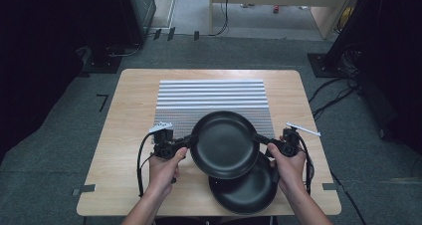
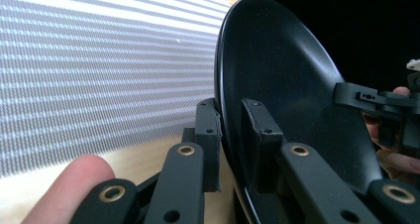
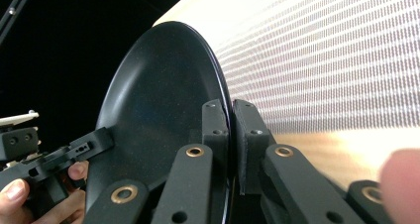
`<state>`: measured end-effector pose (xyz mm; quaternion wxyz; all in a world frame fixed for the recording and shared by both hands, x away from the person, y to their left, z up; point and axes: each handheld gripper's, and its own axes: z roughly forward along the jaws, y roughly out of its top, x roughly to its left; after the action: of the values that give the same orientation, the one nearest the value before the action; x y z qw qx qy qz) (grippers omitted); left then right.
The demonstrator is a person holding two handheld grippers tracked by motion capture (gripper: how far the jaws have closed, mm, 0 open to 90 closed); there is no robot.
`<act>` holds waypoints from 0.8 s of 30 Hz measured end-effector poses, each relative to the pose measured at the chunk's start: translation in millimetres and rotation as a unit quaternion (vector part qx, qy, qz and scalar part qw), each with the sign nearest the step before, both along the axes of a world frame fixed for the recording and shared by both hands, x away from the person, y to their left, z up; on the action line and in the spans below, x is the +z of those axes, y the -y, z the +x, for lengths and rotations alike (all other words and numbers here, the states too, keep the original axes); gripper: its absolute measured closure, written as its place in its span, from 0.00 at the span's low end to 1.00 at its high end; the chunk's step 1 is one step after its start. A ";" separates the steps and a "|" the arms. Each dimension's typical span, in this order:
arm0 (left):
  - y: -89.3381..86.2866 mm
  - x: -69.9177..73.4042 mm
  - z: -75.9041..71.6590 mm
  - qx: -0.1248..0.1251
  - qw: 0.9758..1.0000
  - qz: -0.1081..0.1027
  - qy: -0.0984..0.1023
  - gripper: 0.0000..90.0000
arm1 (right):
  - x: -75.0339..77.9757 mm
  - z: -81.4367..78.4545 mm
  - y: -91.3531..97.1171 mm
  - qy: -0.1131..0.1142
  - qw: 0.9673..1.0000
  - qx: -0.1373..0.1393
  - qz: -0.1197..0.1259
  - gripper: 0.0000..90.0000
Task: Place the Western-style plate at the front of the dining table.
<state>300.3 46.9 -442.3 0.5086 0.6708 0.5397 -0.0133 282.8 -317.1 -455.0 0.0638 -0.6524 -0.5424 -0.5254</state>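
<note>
The upper black plate (image 1: 225, 144) is clamped at opposite rims by the left gripper (image 1: 185, 141) and right gripper (image 1: 263, 139), above a second plate (image 1: 246, 190) at the tabletop's (image 1: 124, 135) near edge.

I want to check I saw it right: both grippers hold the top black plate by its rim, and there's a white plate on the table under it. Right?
Not quite. The plate underneath is black, like the top plate, as the high view shows. The left gripper and right gripper do clamp the top plate's rim.
</note>
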 end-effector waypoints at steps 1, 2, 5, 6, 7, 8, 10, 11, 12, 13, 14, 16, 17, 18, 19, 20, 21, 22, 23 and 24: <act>-0.6 0.7 4.2 0.002 1.000 0.001 0.000 0.88 | 0.7 5.0 -0.8 -0.001 1.000 0.000 -0.001 0.95; -1.1 1.2 8.6 0.004 1.000 0.001 -0.001 0.88 | 1.1 10.1 -1.7 -0.001 1.000 0.001 -0.002 0.95; -2.1 2.1 22.4 0.010 1.000 0.001 -0.004 0.88 | 2.2 25.5 -3.8 -0.004 1.000 0.000 -0.002 0.95; -2.2 2.3 27.2 0.012 1.000 0.001 -0.006 0.88 | 2.7 30.5 -4.5 -0.004 1.000 0.000 -0.003 0.95; -2.5 2.6 31.7 0.013 1.000 0.001 -0.007 0.88 | 3.1 35.5 -5.2 -0.004 1.000 -0.001 -0.004 0.95; -2.5 2.7 36.2 0.015 1.000 0.001 -0.007 0.88 | 3.3 40.5 -5.7 -0.004 1.000 -0.002 -0.004 0.95; -2.3 3.4 45.0 0.019 1.000 0.000 -0.009 0.88 | 3.8 50.2 -6.4 -0.004 1.000 -0.005 -0.001 0.95; -2.1 3.8 49.1 0.020 1.000 0.000 -0.010 0.88 | 3.6 55.0 -6.7 -0.004 1.000 -0.007 -0.002 0.95; -1.9 3.9 53.2 0.022 1.000 0.002 -0.011 0.88 | 3.7 59.7 -7.1 -0.008 1.000 -0.008 0.000 0.95; -1.8 3.8 57.1 0.023 1.000 0.002 -0.012 0.88 | 3.1 64.2 -7.4 -0.008 1.000 -0.011 0.000 0.95; -1.9 3.4 60.8 0.025 1.000 0.004 -0.013 0.88 | 3.0 68.4 -8.2 -0.009 1.000 -0.014 -0.001 0.95; -2.5 1.9 68.0 0.032 0.999 0.001 -0.017 0.88 | 2.2 76.8 -10.1 -0.012 1.000 -0.017 -0.002 0.95; -3.4 1.1 71.4 0.033 0.999 0.001 -0.021 0.88 | 1.4 80.9 -11.0 -0.011 1.000 -0.018 -0.003 0.95; -4.0 0.0 74.8 0.036 0.999 0.001 -0.023 0.88 | 1.2 84.5 -12.4 -0.014 1.000 -0.020 -0.002 0.95; -4.6 -1.4 77.8 0.039 0.999 0.001 -0.024 0.88 | 0.3 88.1 -13.4 -0.014 1.000 -0.020 -0.005 0.95; -5.0 -3.0 80.9 0.042 0.999 -0.001 -0.027 0.88 | -0.6 91.7 -14.6 -0.015 1.000 -0.020 -0.005 0.95; -5.7 -4.6 84.0 0.044 0.999 -0.001 -0.030 0.88 | -1.7 95.2 -15.8 -0.015 1.000 -0.020 -0.008 0.95; -6.4 -6.4 87.1 0.046 0.998 0.000 -0.032 0.88 | -2.9 98.6 -17.0 -0.014 1.000 -0.021 -0.008 0.94; -7.1 -8.4 90.3 0.048 0.998 -0.001 -0.036 0.87 | -4.1 102.1 -18.1 -0.019 1.000 -0.022 -0.009 0.95; -7.7 -10.7 93.5 0.051 0.998 -0.002 -0.039 0.88 | -5.9 105.7 -19.1 -0.020 0.999 -0.022 -0.010 0.95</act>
<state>393.7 54.6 -453.1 0.4882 0.6401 0.5930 -0.0144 388.4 -298.0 -460.9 0.0564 -0.6754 -0.5318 -0.5078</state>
